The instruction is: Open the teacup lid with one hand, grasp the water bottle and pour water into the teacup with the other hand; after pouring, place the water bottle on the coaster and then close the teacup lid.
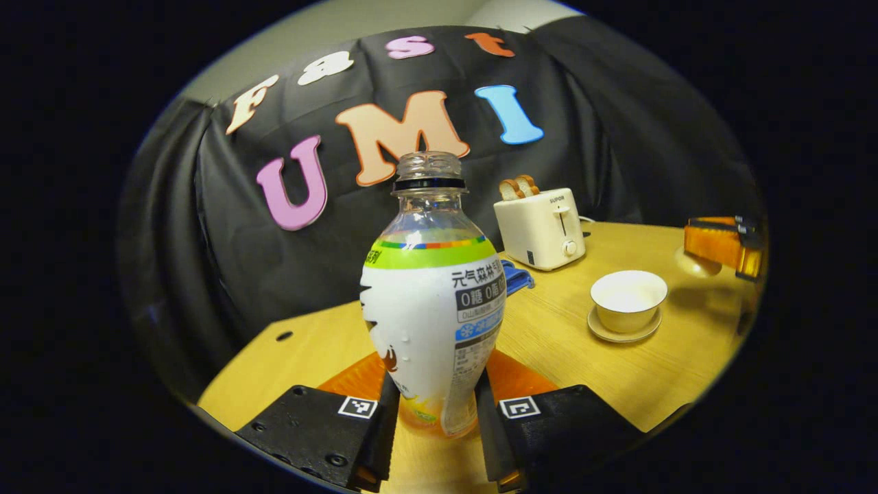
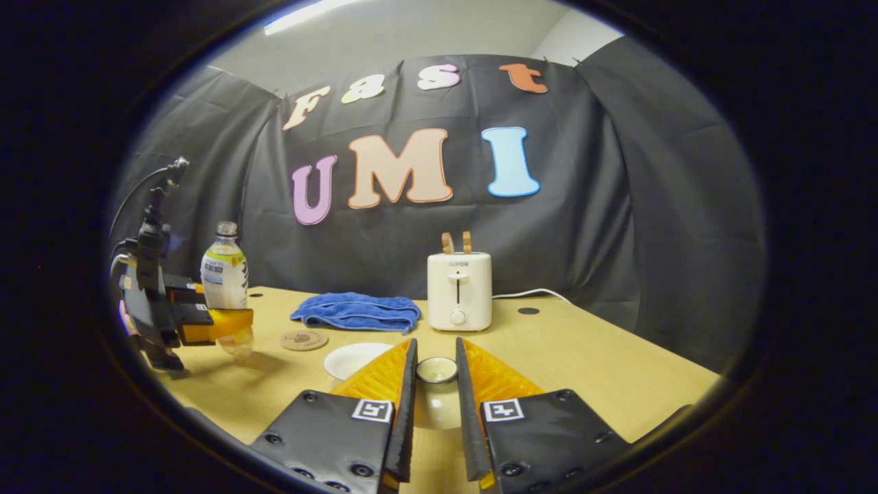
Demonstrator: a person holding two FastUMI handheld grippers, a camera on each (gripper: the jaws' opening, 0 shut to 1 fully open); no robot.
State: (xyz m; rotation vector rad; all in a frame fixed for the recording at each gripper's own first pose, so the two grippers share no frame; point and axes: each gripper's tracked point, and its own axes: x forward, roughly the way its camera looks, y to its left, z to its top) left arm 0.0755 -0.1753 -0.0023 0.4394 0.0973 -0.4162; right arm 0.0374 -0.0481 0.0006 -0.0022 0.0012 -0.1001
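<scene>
An uncapped, upright water bottle (image 1: 432,302) with a white and green label stands between my left gripper's (image 1: 435,405) fingers, which are shut on its lower body. The right gripper view shows this bottle (image 2: 223,274) far left, held by the left gripper (image 2: 212,322) just above the table. The teacup (image 1: 627,298) sits open on its saucer (image 1: 621,334) to the right. My right gripper (image 2: 435,374) is shut on the white teacup lid (image 2: 436,405), held off the cup (image 2: 353,357). A round coaster (image 2: 304,339) lies between bottle and cup.
A white toaster (image 2: 458,291) with two bread slices stands at the back of the wooden table (image 2: 583,363). A blue towel (image 2: 357,312) lies left of the toaster. In the left gripper view, the right gripper (image 1: 720,243) hovers beyond the cup at the far right.
</scene>
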